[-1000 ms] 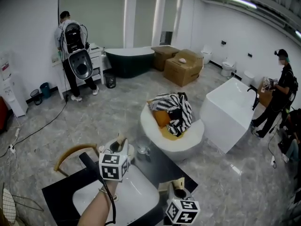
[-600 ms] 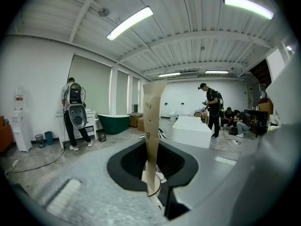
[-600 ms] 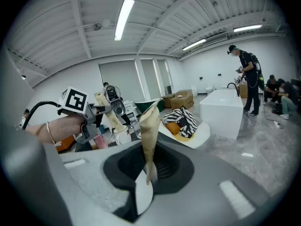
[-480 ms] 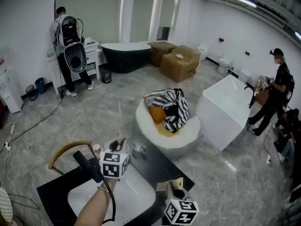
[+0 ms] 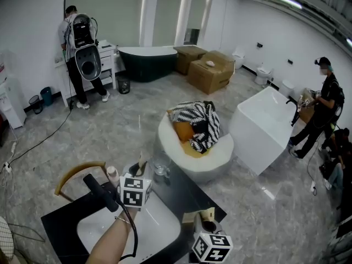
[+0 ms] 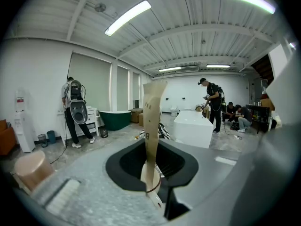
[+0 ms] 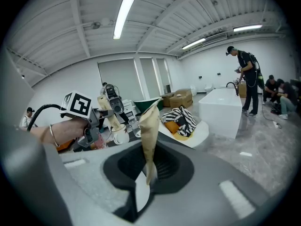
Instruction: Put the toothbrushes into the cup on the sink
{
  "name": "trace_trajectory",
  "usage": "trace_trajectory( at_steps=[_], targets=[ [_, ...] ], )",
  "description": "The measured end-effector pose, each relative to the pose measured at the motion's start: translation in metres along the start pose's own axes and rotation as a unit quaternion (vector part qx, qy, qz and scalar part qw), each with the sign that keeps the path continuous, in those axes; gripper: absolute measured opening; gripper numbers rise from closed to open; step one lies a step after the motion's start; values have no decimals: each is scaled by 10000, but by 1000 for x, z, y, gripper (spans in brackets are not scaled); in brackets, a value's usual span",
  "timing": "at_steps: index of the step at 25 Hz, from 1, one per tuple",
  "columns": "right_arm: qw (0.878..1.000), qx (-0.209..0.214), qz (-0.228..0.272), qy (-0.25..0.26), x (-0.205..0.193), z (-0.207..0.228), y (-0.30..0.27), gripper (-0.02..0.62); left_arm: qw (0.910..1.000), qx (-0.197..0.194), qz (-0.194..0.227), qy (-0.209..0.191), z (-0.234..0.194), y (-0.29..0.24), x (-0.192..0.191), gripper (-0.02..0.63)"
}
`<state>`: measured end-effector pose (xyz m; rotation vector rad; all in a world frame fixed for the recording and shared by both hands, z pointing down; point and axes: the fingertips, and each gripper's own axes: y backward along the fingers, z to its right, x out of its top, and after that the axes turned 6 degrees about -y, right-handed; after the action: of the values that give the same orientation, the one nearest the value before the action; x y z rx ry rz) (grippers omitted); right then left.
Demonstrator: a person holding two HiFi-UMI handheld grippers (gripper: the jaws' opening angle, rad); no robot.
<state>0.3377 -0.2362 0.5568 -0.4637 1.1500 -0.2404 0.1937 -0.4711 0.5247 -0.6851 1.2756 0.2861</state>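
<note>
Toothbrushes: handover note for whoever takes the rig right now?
Left gripper: shut on the first toothbrush, held upright at the white cup by the sink; can't tell if its tip is inside.
Right gripper: shut on the second toothbrush, nearer the person.
Done: both toothbrushes gripped.
Left: release the first into the cup, then bring the second over.

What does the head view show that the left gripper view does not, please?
Only the head view shows the sink, black faucet and right gripper. Only the left gripper view shows the left gripper shut on the wrapped toothbrush. Both show the white bathtub, the green bathtub and the person with the backpack.
</note>
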Motion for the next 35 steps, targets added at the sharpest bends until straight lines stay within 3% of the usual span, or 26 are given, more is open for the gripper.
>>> trace_trajectory(
  at_steps=[3,7,10,19,35],
  targets=[
    [10000,7,-12,1,-1,-2,1,34,10000,41,34,-60,1,5,1,54],
    [10000,12,-8,-9,-3,0,5,34,10000,20,81,-37,7,9,2,126],
    [10000,35,15,-11,-4,-1,8,34,9998,33,147,-124,10,14,7,143],
    [9998,144,108,-40,0,-4,24,34,9995,20,243,-222,21,34,12,155],
    [9983,399,401,114,14,-19,65,34,9993,-31,358,-107,47,120,21,155]
  ],
)
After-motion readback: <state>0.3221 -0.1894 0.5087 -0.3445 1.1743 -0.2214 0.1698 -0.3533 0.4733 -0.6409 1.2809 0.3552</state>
